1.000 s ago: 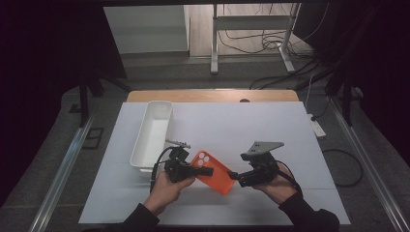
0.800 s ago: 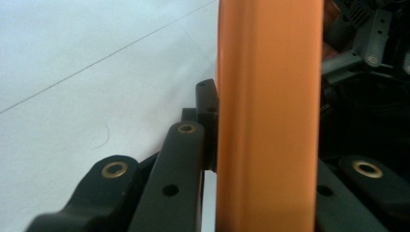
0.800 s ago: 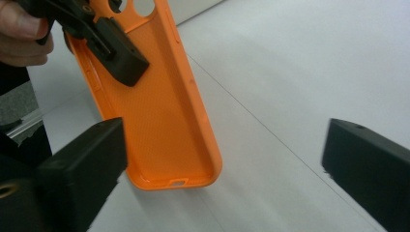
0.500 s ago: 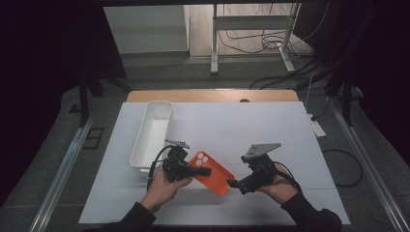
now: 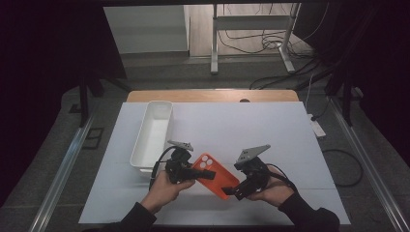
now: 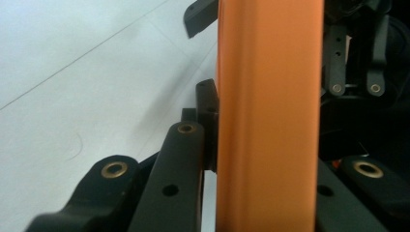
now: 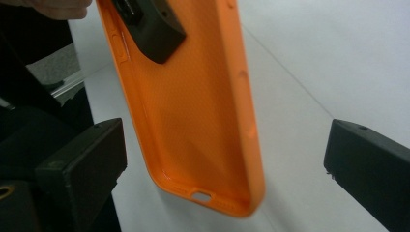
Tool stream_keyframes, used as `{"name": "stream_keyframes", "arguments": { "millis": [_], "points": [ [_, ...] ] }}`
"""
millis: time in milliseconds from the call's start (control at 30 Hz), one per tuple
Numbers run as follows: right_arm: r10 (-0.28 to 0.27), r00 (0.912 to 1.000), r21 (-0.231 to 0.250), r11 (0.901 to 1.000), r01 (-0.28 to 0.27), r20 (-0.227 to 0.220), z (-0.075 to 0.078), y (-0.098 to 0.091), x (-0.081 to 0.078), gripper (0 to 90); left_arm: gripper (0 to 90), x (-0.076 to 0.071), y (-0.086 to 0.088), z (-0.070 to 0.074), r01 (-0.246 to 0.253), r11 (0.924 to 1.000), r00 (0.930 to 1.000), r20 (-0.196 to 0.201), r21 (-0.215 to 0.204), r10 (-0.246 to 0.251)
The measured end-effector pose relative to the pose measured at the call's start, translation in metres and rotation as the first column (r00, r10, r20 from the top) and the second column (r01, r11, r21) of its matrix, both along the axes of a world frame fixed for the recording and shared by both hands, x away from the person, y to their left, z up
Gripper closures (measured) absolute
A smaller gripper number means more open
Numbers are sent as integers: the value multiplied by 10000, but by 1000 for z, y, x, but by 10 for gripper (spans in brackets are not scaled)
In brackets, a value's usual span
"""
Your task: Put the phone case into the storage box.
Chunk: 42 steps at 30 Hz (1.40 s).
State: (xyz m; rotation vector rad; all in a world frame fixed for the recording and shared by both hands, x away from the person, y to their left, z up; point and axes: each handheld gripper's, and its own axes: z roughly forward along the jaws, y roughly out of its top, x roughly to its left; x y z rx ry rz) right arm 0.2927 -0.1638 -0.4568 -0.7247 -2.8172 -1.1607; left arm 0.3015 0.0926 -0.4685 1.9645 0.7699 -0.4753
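An orange phone case point(image 5: 216, 177) is held just above the white table, camera holes toward the left hand. My left gripper point(image 5: 204, 173) is shut on its upper end; in the left gripper view a black finger point(image 6: 186, 159) presses against the case's edge point(image 6: 268, 116). My right gripper point(image 5: 235, 190) is open and its jaws have just been opening. In the right gripper view its pads point(image 7: 82, 164) stand wide on either side of the case's lower end point(image 7: 193, 106) without touching it. The left gripper's jaw point(image 7: 150, 24) sits inside the case.
A long white tray point(image 5: 152, 135) lies on the table's left side, just beyond the left hand. The white table top point(image 5: 290, 135) stretches to the right and back, with a wooden edge point(image 5: 212, 95) behind it. Floor cables and metal frames lie beyond.
The right gripper has shifted slightly left toward the case's lower end, and its jaws look wider. The left hand and the case have barely moved.
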Motion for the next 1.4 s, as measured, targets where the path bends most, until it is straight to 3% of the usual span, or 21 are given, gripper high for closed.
{"name": "stream_keyframes", "arguments": {
  "millis": [200, 300, 533, 567, 600, 633, 867, 933, 1067, 1200, 1267, 1400],
  "points": [
    [259, 9996, -121, 9996, -260, -75, -2, 4, -1, 69, 846, -2, -4, 2, 315, 9994, 9994, 171, -174, -312],
    [507, 9987, -115, 9986, -508, -93, -2, 6, -2, 139, 846, -3, -5, 4, 466, 9986, 9987, 240, -251, -460],
    [1127, 9923, 6, 9936, -1128, -510, -2, 6, -4, 402, 845, -5, -7, 6, 725, 9967, 9964, 476, -360, -708],
    [1127, 9923, 6, 9936, -1128, -510, -2, 6, -4, 402, 845, -5, -7, 6, 725, 9967, 9964, 476, -360, -708],
    [1353, 9890, 80, 9908, -1350, -607, -1, 6, -4, 502, 844, -5, -7, 5, 711, 9967, 9965, 479, -399, -692],
    [1453, 9875, 145, 9894, -1447, -618, -1, 6, -5, 536, 844, -5, -7, 5, 711, 9967, 9965, 479, -399, -692],
    [1652, 9811, 305, 9862, -1630, -1010, 0, 2, -2, 700, 817, -5, -7, 3, 852, 9951, 9944, 674, -504, -817],
    [1804, 9775, 283, 9836, -1783, -1090, 0, 0, 0, 809, 734, -5, -8, 2, 887, 9940, 9941, 680, -639, -844],
    [2003, 9743, 152, 9797, -1998, -1031, 0, 0, 0, 841, 666, -6, -10, 3, 663, 9970, 9940, 898, -411, -624],
    [1666, 9843, 86, 9860, -1664, -575, 5, 2, -3, 849, 505, -5, -7, 4, 116, 9994, 9955, 945, -334, -84],
    [1371, 9899, 171, 9905, -1365, -367, 8, 0, -2, 849, 378, -6, -8, 6, -79, 9998, 9928, 1190, -189, 101],
    [1118, 9936, 286, 9934, -1113, -142, 10, -5, -1, 848, 212, -6, -8, 8, -384, 9993, 9858, 1637, 39, 372]
  ]
}}
